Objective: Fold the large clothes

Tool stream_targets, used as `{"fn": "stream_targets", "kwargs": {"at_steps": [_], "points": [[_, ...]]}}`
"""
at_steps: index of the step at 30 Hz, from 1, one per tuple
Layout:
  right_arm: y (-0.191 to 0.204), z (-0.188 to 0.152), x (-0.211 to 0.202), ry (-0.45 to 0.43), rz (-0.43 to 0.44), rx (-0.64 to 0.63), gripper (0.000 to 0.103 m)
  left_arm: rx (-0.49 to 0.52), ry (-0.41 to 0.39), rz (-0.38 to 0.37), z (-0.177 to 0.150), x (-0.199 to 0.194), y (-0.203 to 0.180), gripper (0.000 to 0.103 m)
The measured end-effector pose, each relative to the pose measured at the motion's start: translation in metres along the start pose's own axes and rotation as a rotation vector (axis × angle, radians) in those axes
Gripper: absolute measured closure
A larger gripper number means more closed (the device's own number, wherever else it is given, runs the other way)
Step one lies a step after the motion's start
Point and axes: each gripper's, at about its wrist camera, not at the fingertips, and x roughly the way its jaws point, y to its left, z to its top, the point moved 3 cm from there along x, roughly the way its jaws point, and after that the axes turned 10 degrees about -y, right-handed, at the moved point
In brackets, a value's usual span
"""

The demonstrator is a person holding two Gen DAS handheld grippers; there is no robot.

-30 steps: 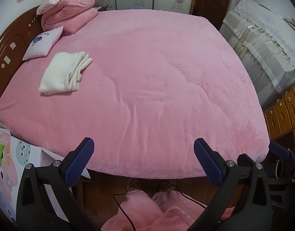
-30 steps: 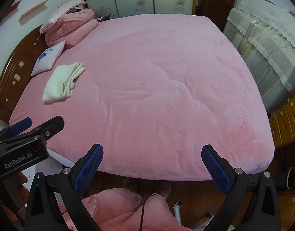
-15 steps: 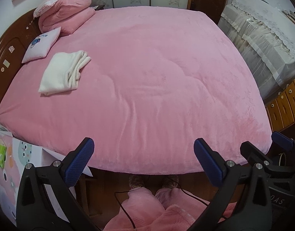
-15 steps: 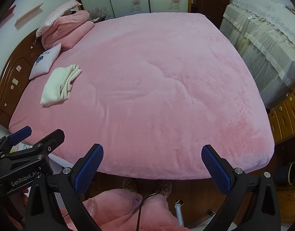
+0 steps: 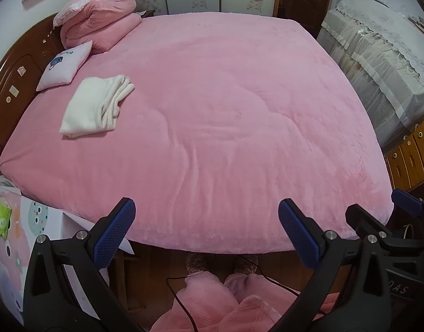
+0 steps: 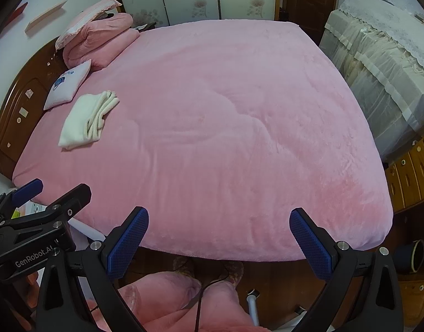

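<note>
A wide bed [image 5: 212,105] under a smooth pink blanket fills the room, and everything else sits around it. Both grippers hang off the near edge of the bed, over the floor, touching nothing. The left gripper [image 5: 206,229] has its blue-padded fingers [image 5: 115,229] spread wide apart with nothing between them; the right gripper [image 6: 218,238] is the same, its fingers [image 6: 128,238] far apart and empty. Each one shows at the edge of the other's view, only partly, the rest cut off by the frame.

On the bed, toward the headboard side, lies a white folded garment [image 5: 94,108], flat on the blanket, its layered edges turned toward the middle of the bed. What sort of garment it is I cannot tell from here. Just beyond it a small white pillow [image 5: 65,65] with a blue print leans against the wooden headboard [image 5: 12,83], and farther along the headboard sits a bundled pink quilt [image 5: 101,27] with a lace-edged pillow [image 5: 84,0] on top.

Below the near edge of the bed, the person's legs in fluffy pink trousers [image 5: 212,298] and slippered feet stand on the wood floor, partly hidden by the gripper frames. A thin black cable [image 5: 181,301] runs across the trousers; both its ends are out of sight. Past the far side of the bed stands furniture draped in a pale lace cover [image 5: 378,49], shape unclear beneath.
</note>
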Motion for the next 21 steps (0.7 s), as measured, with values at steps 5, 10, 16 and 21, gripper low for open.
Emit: {"fn": "stream_targets", "kwargs": {"at_steps": [5,10,16,21], "points": [[-0.001,0.001,0.003,0.006,0.002,-0.004,0.0,0.0,0.005,0.005,0.001,0.002,-0.001,0.001],[-0.002,0.004,0.007,0.006,0.006,-0.012,0.0,0.004,0.005,0.009,0.001,0.003,0.0,0.001],[-0.003,0.006,0.011,0.009,0.005,-0.023,0.0,0.016,0.001,0.025,0.003,0.004,-0.003,0.003],[-0.008,0.01,0.017,0.013,0.007,-0.027,0.0,0.011,0.015,0.017,0.005,0.009,-0.005,0.003]]}}
